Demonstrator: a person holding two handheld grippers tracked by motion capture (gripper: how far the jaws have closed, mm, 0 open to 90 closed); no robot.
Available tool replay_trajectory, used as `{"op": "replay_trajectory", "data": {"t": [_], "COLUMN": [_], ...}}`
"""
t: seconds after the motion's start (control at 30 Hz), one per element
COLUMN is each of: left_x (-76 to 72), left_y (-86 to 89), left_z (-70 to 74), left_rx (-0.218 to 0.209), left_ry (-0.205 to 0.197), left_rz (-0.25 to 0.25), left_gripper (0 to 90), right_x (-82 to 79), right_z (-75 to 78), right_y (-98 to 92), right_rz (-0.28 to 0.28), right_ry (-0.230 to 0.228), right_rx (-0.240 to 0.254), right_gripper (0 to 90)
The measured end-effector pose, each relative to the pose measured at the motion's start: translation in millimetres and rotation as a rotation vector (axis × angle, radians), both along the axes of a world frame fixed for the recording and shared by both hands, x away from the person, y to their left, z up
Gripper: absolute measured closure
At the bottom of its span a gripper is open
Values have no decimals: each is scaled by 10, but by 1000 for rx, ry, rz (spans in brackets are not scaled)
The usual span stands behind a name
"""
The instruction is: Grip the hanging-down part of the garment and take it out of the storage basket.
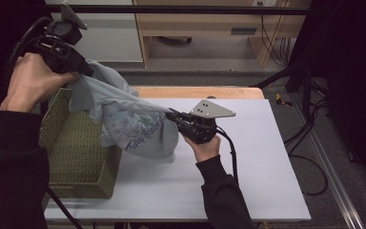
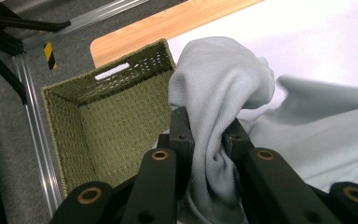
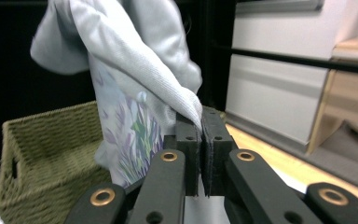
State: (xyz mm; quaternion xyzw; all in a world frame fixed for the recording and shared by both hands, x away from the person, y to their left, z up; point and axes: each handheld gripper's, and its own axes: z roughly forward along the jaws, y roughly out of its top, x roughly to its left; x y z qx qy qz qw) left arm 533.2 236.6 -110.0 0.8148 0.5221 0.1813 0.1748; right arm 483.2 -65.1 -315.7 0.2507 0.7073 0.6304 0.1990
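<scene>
A pale blue shirt (image 1: 124, 119) with a flower print hangs in the air over the near edge of the green woven basket (image 1: 78, 157), stretched between the two grippers. The left gripper (image 1: 83, 71) is raised above the basket's far end, its jaws closed on a thick bunch of the cloth. The right gripper (image 1: 171, 116), just beside the basket over the white table (image 1: 267, 162), has its jaws pressed nearly together on a thin fold of the shirt.

A pale board (image 1: 267, 157) covers the tabletop; a strip of bare wood (image 1: 195, 92) shows along its far edge. Beyond stand a wooden cabinet (image 1: 209, 28) and a white cupboard (image 1: 109, 38). Black cables (image 1: 314, 133) lie on the floor at the right.
</scene>
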Motion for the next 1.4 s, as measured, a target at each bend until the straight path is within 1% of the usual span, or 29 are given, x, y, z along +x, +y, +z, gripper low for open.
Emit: {"op": "replay_trajectory", "data": {"t": [0.07,0.1,0.17,0.2,0.23,0.27,0.3,0.33,0.37,0.43,0.5,0.53,0.57,0.67,0.8,0.87,0.9,0.93,1.0,1.03,1.07,1.1,1.17,1.23,1.27,1.3,1.37,1.4], "left_x": [0,-1,-5,-7,-10,-12,-14,-17,-19,-24,-28,-28,-28,-28,-30,-34,-37,-39,-42,-43,-43,-45,-48,-51,-49,-48,-45,-45], "left_y": [-14,-21,-32,-33,-29,-24,-18,-13,-7,2,5,5,5,-2,-4,-2,2,7,15,17,21,24,32,31,29,22,14,9], "left_z": [-3,-4,-7,-7,-6,-5,-4,-4,-3,1,1,0,-1,-5,-7,-13,-13,-9,-14,-17,-19,-21,-13,-12,-14,-19,-17,-15], "left_rx": [1,4,5,5,4,3,2,1,1,-1,-1,-2,-3,-2,-6,-7,-8,-8,-10,-8,-7,-7,-7,-10,-11,-7,-6,-6], "left_ry": [0,1,-1,-1,-1,-3,-4,-5,-5,-7,-8,-8,-9,-6,-6,-11,-9,-6,-5,-6,-4,-8,-5,-8,-6,-8,-3,-6], "left_rz": [-3,-4,-7,-6,-6,-5,-5,-4,-4,-1,-1,-1,-1,-5,-9,-8,-8,-11,-13,-13,-13,-11,-14,-15,-15,-12,-15,-16], "left_gripper": [781,781,781,781,781,781,781,781,781,781,781,782,781,781,782,782,781,781,781,781,781,781,781,781,781,781,781,781], "right_x": [9,14,15,18,11,8,-6,-22,-39,-75,-121,-146,-167,-204,-238,-254,-259,-271,-292,-310,-321,-342,-383,-439,-459,-482,-520,-538], "right_z": [-76,-110,-176,-206,-233,-253,-269,-285,-291,-291,-277,-267,-255,-226,-215,-221,-226,-228,-236,-238,-245,-251,-276,-307,-328,-347,-393,-414], "right_y": [44,67,114,132,150,156,159,149,130,82,20,-17,-50,-173,-332,-399,-441,-474,-556,-586,-624,-653,-718,-779,-813,-840,-894,-918], "right_rz": [13,17,22,35,32,33,36,29,23,20,-7,-14,-33,-83,-132,-156,-167,-177,-188,-198,-199,-200,-208,-219,-219,-222,-229,-231], "right_ry": [20,26,41,50,56,53,61,60,67,74,59,52,47,28,25,24,18,21,13,17,16,24,9,14,5,9,1,5], "right_rx": [0,-7,-12,-19,-23,-38,-30,-9,6,19,17,22,29,27,44,44,36,48,49,57,55,60,58,71,80,88,82,83], "right_gripper": [861,839,761,692,629,585,493,392,336,219,146,129,107,83,61,46,40,39,36,36,36,35,33,31,31,32,31,28]}}
